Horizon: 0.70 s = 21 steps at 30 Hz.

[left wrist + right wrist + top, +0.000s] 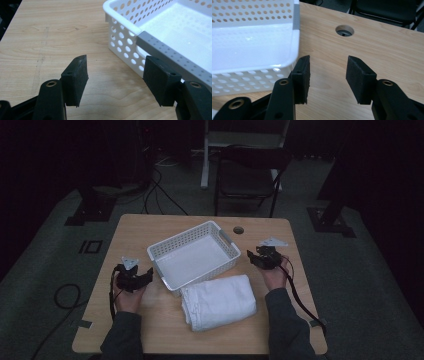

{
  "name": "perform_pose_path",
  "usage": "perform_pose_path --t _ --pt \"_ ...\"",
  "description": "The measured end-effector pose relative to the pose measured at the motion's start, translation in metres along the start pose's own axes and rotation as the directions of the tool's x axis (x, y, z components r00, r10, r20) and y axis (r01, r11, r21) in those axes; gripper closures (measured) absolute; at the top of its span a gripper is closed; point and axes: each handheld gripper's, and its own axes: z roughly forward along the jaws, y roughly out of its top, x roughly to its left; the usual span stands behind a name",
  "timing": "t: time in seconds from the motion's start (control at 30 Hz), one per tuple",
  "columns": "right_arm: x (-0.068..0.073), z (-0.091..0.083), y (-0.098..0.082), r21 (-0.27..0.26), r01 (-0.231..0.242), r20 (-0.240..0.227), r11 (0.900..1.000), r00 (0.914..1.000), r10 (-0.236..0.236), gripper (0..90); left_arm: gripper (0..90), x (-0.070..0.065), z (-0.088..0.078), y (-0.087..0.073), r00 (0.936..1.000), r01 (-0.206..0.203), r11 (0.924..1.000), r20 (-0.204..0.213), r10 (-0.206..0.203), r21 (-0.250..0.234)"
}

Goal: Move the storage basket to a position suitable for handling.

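From the high view we see the white perforated basket (pixel 195 254) sitting mid-table (pixel 150 330), and the folded white towel (pixel 218 301) lies just in front of it, touching its near edge, handy, we'd judge, for loading into the basket; the left tongs (pixel 145 275) flank the basket's left corner and the right tongs (pixel 251 258) its right side, likely poised to work from both ends. Over to the left gripper view; the left tongs (pixel 115 77) stand partly open with nothing between them, the right-hand jaw overlapping the basket's (pixel 125 40) near rim in this view. Now the right gripper view; the right tongs (pixel 328 78) gape moderately over bare wood, holding nothing, the basket (pixel 249 50) just beside, a cable hole (pixel 344 30) beyond.
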Motion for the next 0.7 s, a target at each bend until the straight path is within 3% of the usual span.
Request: perform_pose_path --t 0.47,0.7 --pt "0.012 0.021 0.013 0.018 0.029 -0.046 0.999 0.9985 -0.029 56.6 36.4 -0.008 -0.012 0.005 0.9994 0.003 0.9990 0.033 -0.001 -0.045" --pt "0.017 0.030 0.014 0.020 0.008 -0.078 1.000 0.9969 -0.006 56.4 36.4 -0.017 -0.013 0.006 0.9983 -0.022 0.9987 0.052 0.024 -0.046"
